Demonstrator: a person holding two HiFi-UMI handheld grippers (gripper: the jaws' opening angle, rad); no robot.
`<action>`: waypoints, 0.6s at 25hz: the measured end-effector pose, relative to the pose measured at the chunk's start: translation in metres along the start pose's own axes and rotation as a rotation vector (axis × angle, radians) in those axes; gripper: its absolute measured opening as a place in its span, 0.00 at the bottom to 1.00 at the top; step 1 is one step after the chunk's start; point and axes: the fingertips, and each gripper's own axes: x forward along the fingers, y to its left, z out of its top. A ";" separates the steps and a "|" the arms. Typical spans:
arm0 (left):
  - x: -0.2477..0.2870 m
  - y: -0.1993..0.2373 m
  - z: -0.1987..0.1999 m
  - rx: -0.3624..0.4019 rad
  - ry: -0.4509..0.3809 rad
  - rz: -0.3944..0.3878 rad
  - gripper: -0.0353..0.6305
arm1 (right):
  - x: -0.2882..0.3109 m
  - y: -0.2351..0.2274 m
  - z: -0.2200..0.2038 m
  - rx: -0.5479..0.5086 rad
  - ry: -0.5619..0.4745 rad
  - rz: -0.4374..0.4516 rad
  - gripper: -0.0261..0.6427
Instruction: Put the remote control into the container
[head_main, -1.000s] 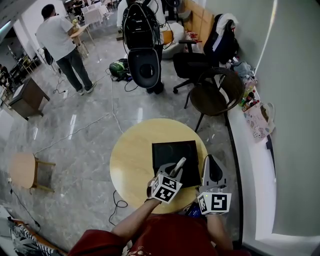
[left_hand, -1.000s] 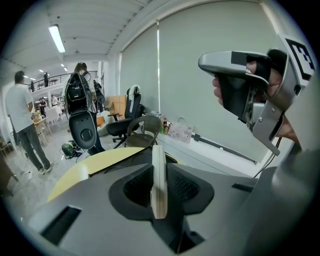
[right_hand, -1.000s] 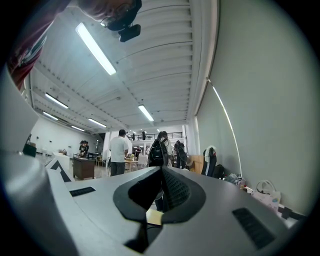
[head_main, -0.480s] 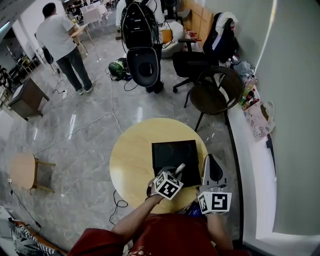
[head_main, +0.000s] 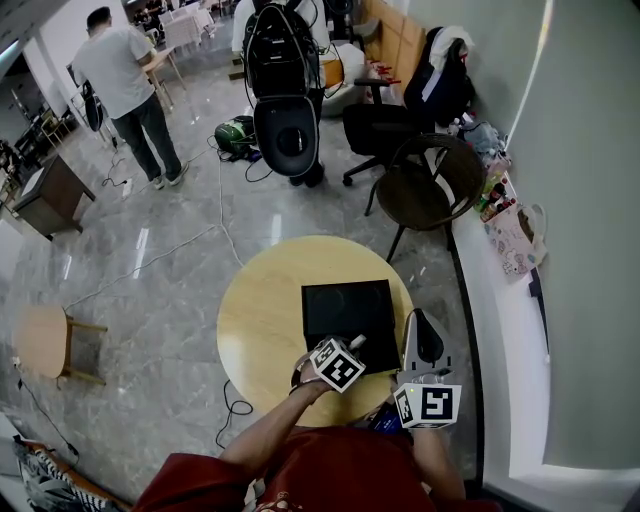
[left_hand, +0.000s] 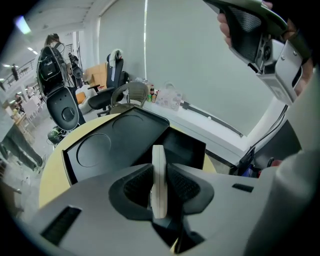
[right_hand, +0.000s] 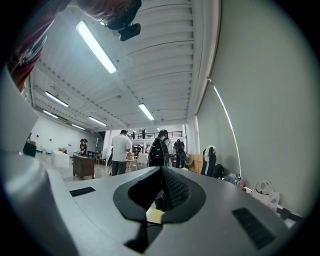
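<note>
- The round tabletop (head_main: 255, 320) carried only the black container (head_main: 340, 300); its near edge was cut off behind the person's arms in the head view.
- The container lay flat and open on the right half of the tabletop. In the left gripper view it showed a shallow panel with a pressed circle and a deeper pocket nearer the tool, though I could not tell how the two parts joined.
- The right tool (head_main: 422, 322) was held level off the tabletop's right edge, well clear of the container. Its jaws were together with nothing in them, and it seemed to have no part in this step.
- The left tool (head_main: 347, 350) pointed steeply down over the container's near edge, with its jaws clamped on the remote.
- The remote (left_hand: 158, 180), thin and white, stood edge-on between the pads with its far end sticking out toward the deeper pocket.
- The step in hand looked like the carry-in: the remote was above the container but not yet resting in it.
- The next move probably called for lowering until the remote's far end met the container floor, then parting the jaws and lifting away.
- The gap between remote and container floor was hard to judge, because the tool body hid the remote's lower end.
</note>
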 end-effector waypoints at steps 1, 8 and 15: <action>0.001 0.001 -0.002 0.010 0.014 0.002 0.20 | 0.000 0.001 0.001 -0.001 0.001 -0.001 0.07; 0.015 -0.001 -0.023 0.035 0.089 -0.011 0.20 | -0.005 0.006 -0.001 -0.007 0.011 -0.008 0.07; 0.024 -0.003 -0.024 0.023 0.099 -0.024 0.20 | -0.007 0.003 -0.007 -0.015 0.014 -0.012 0.07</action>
